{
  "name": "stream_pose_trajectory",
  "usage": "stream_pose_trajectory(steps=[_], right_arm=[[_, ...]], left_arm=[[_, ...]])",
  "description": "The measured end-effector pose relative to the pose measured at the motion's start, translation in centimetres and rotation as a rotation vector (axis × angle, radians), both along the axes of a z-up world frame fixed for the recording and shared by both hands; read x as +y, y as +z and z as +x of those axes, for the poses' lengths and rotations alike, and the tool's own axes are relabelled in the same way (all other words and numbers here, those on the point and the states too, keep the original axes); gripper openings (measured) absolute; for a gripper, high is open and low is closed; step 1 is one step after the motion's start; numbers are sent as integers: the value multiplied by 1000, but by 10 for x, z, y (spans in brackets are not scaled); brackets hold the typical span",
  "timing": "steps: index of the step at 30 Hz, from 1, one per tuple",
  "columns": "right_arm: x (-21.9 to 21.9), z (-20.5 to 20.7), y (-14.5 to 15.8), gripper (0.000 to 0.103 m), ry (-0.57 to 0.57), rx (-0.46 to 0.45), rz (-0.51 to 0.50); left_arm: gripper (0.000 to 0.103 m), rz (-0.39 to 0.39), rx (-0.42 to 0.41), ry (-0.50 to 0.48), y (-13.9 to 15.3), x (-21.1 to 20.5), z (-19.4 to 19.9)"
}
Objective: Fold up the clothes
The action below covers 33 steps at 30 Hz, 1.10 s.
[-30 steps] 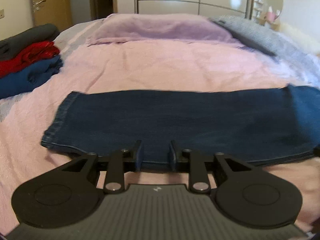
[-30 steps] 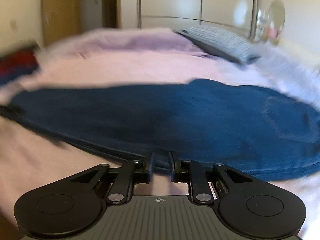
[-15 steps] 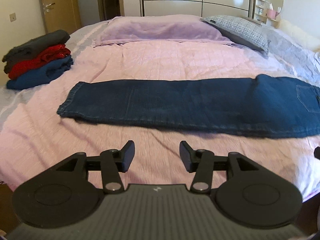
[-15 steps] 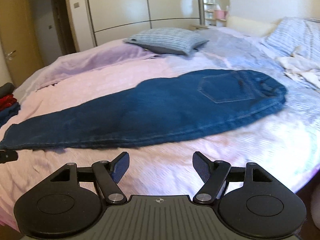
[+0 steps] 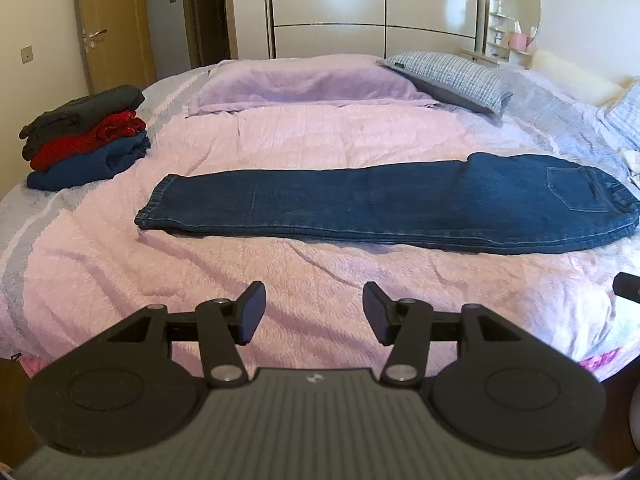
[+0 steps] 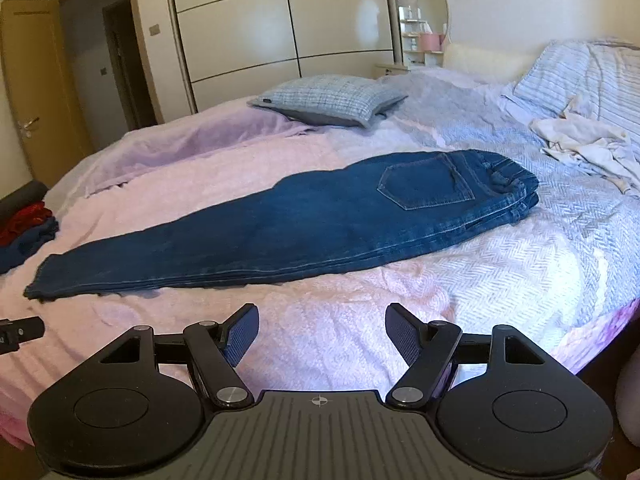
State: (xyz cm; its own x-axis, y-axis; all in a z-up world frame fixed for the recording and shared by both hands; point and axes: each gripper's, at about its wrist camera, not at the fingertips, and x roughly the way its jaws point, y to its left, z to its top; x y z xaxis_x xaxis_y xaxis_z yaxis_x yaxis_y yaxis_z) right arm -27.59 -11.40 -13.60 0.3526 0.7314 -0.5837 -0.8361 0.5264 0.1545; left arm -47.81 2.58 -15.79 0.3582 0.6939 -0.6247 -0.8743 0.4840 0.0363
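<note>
Dark blue jeans (image 5: 380,204) lie flat across the pink bedspread (image 5: 320,140), folded lengthwise, hems at the left and waist with a back pocket at the right. In the right wrist view the same jeans (image 6: 320,220) run from lower left to upper right. My left gripper (image 5: 314,312) hovers over bare bedspread in front of the jeans, its jaws still opening, with nothing between them. My right gripper (image 6: 322,330) stands open and empty, also well short of the jeans' near edge. Each gripper's tip shows at the edge of the other's view.
A stack of folded clothes (image 5: 84,136), grey on red on blue, sits at the bed's left edge. A checked pillow (image 5: 452,76) and a lilac blanket (image 5: 304,80) lie at the far side. A crumpled white garment (image 6: 588,148) lies on the striped bedding at the right.
Both grippers let go of the jeans' near edge, opened wide and pulled back and up, away from the jeans. The jeans now lie flat and alone on the bed.
</note>
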Motion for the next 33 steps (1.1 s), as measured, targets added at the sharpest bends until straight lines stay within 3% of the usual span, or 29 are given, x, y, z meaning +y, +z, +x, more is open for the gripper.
stream_pose_trajectory(steps=[19, 33], right_arm=[[-28, -11, 11, 73, -26, -10, 4], [-16, -31, 21, 73, 33, -30, 12]], left_arm=[[53, 22, -40, -42, 5, -30, -8], [53, 28, -46, -3, 12, -31, -26]])
